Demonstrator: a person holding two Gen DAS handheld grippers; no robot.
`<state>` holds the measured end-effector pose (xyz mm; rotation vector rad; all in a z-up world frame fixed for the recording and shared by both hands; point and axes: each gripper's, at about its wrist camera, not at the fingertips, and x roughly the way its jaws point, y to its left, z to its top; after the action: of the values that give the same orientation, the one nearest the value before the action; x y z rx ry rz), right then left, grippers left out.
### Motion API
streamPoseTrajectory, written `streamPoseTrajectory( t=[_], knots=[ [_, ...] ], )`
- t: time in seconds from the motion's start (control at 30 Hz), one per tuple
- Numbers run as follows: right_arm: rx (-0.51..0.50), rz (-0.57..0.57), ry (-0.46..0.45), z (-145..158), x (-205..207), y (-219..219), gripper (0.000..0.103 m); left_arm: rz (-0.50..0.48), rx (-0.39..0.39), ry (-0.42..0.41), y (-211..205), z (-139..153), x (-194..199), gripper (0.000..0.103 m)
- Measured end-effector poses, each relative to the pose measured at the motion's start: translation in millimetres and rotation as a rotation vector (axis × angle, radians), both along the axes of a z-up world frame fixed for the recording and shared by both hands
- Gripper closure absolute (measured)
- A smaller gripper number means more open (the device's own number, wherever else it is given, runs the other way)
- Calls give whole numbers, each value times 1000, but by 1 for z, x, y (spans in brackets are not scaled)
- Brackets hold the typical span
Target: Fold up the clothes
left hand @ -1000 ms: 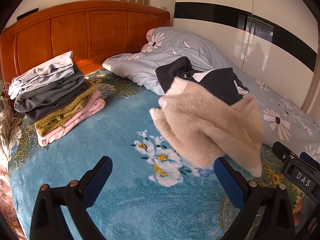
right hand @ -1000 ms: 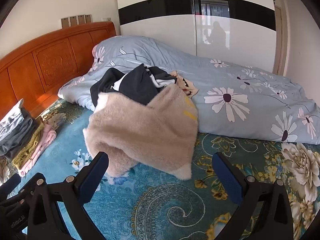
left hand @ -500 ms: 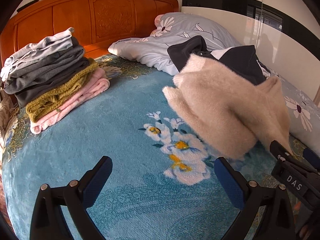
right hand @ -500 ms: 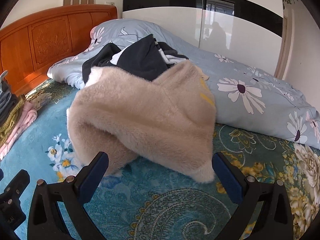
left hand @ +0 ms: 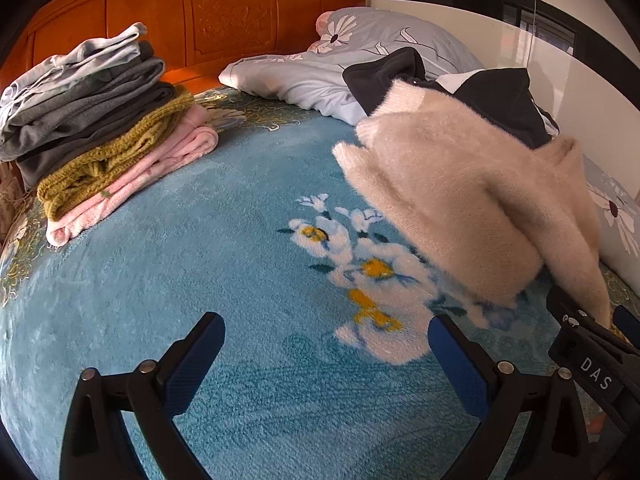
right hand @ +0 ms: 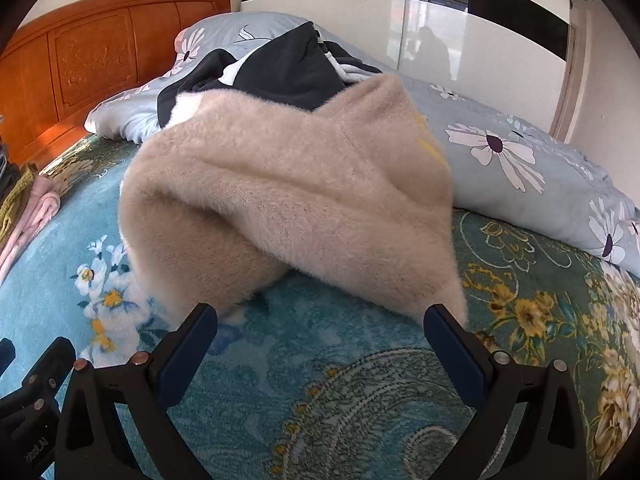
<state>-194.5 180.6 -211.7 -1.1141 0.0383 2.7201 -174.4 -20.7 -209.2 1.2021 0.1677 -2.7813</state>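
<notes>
A fluffy beige sweater (right hand: 288,208) lies crumpled on the blue floral blanket (left hand: 200,272), draped partly over a dark garment with white trim (right hand: 292,68). It also shows at the right of the left wrist view (left hand: 472,200). My right gripper (right hand: 320,332) is open and empty, just short of the sweater's near edge. My left gripper (left hand: 326,340) is open and empty above bare blanket, left of the sweater. A stack of folded clothes (left hand: 96,120) sits at the far left by the headboard.
A grey floral duvet (right hand: 520,160) runs along the right side of the bed against a glossy wardrobe (right hand: 480,40). The wooden headboard (left hand: 224,12) stands at the back. The right gripper's body (left hand: 592,360) shows at the left view's lower right.
Both grippers have moved forward and lower toward the bed. The sweater now looms much larger in the right wrist view. Both stay open.
</notes>
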Motion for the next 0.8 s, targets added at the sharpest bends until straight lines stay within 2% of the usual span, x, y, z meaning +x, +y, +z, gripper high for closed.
streamPoseTrajectory(
  t=[0.27,0.47,0.57,0.67,0.7,0.8],
  knots=[
    [11,16,0,5,0,-8,0,-31,0,0,4,5,1,0],
    [6,52,-23,7,-4,-8,0,-73,28,-37,-5,10,12,0],
    [44,99,-36,8,-15,-4,0,-92,37,-40,-14,16,26,0],
    [105,153,-34,11,-33,-4,0,-91,99,-46,-24,20,38,0],
    [141,180,-42,11,-42,-8,2,-91,126,-43,-28,22,43,0],
    [251,246,-84,7,-67,-21,24,-71,190,-32,-38,29,57,0]
  ],
)
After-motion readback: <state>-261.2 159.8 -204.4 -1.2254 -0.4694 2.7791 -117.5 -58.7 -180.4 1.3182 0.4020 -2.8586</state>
